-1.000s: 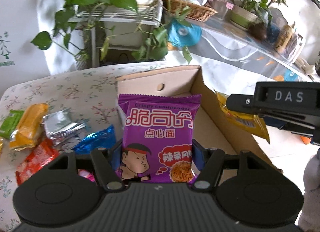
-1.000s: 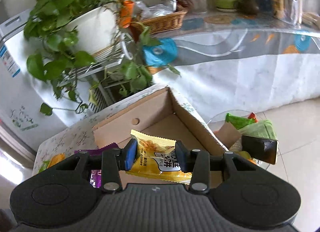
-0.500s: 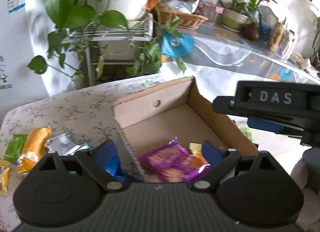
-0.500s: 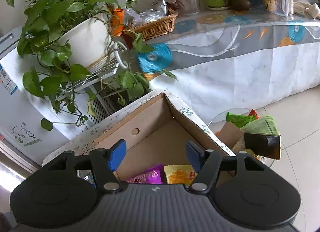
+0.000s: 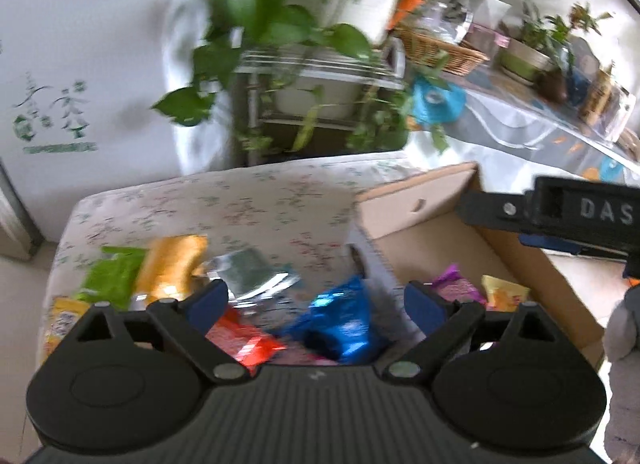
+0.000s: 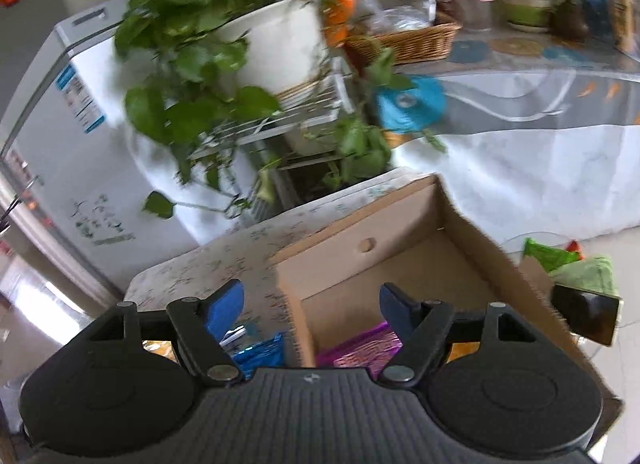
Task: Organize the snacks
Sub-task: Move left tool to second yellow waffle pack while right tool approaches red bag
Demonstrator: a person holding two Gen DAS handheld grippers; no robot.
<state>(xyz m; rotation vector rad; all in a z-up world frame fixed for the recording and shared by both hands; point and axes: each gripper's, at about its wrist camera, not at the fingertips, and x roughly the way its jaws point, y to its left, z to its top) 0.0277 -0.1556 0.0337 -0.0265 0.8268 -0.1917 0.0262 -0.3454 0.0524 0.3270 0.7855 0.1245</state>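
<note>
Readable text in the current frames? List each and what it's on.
"DAS": white letters on the right hand-held gripper body, in the left wrist view.
White appliance: blue label and green print, too blurred to read.
Snack packets on the table: print blurred, unreadable.
Purple packet in the cardboard box: no legible text.

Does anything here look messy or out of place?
Nothing looks damaged or spilled. Several snack packets lie loose on the flowered table, outside the cardboard box that holds a purple packet and a yellow packet.
</note>
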